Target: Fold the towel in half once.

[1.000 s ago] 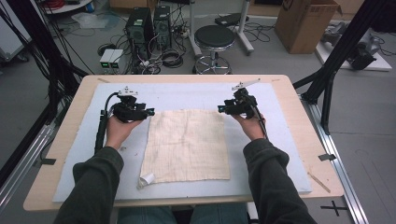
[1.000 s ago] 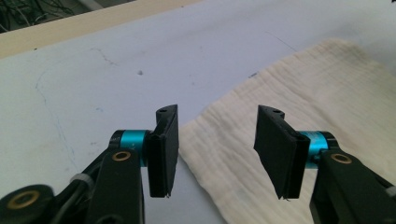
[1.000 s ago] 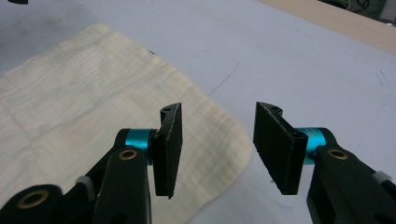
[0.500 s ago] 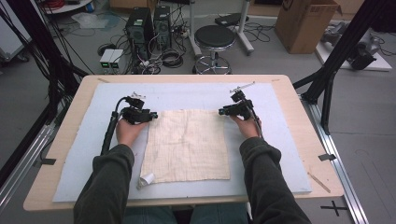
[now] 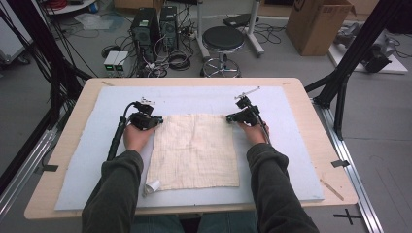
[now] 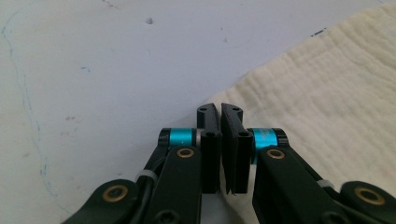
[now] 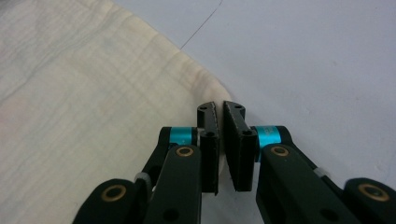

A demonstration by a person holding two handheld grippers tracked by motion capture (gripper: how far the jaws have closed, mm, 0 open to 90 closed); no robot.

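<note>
A cream muslin cloth [image 5: 193,150] lies spread flat on the pale blue mat [image 5: 301,160]. The left gripper [image 5: 156,121] pinches the cloth's far left corner, jaws clenched on its edge. The right gripper [image 5: 230,117] clamps the cloth's far right corner likewise.

The cloth [image 5: 194,149] was cream with a faint crinkled grid weave. It lay on a pale blue-grey mat [image 5: 301,160] over the light wooden bench [image 5: 320,116]. Both grippers were black, with turquoise bands beside the jaws and brass-coloured rivets.
</note>
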